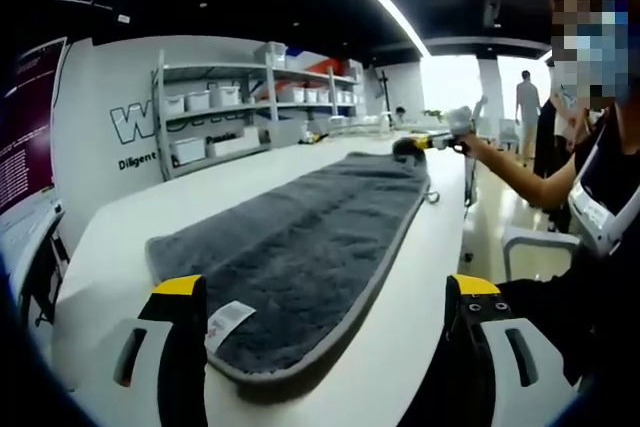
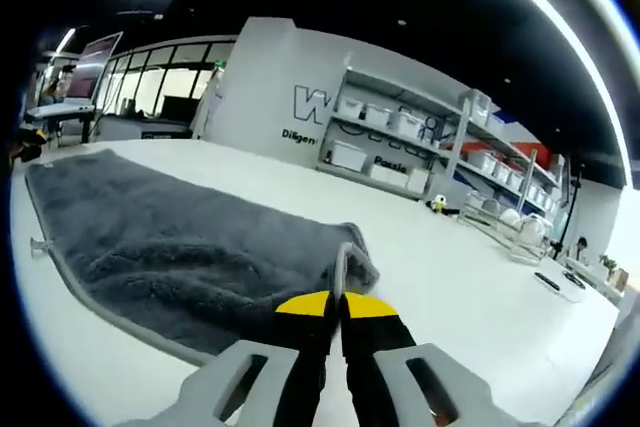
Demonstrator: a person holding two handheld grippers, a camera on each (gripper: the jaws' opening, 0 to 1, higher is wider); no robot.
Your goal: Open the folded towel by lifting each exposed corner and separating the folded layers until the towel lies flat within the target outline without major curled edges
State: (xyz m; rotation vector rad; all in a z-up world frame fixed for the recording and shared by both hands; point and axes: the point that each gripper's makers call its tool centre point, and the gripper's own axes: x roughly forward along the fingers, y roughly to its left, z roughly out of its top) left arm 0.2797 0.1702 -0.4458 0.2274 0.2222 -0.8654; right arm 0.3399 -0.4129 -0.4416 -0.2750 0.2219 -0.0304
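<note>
A dark grey towel [image 1: 300, 247] with a lighter grey hem lies stretched lengthwise on the white table [image 1: 120, 247]. My left gripper [image 1: 326, 287] is open, its yellow-tipped jaws standing wide on either side of the towel's near end, where a white label [image 1: 228, 322] shows. At the far end, a person's hand holds my right gripper [image 1: 415, 144] on the towel's corner. In the right gripper view, that gripper [image 2: 338, 299] is shut on a corner of the towel [image 2: 170, 237], and the hem there is lifted into a small fold above the jaws.
Metal shelves [image 1: 250, 97] with white bins stand against the lettered wall behind the table. The person's arm [image 1: 520, 172] reaches in from the right. A wire rack [image 2: 505, 212] and small items sit on the table's far side. The table edge [image 1: 455, 237] runs along the right.
</note>
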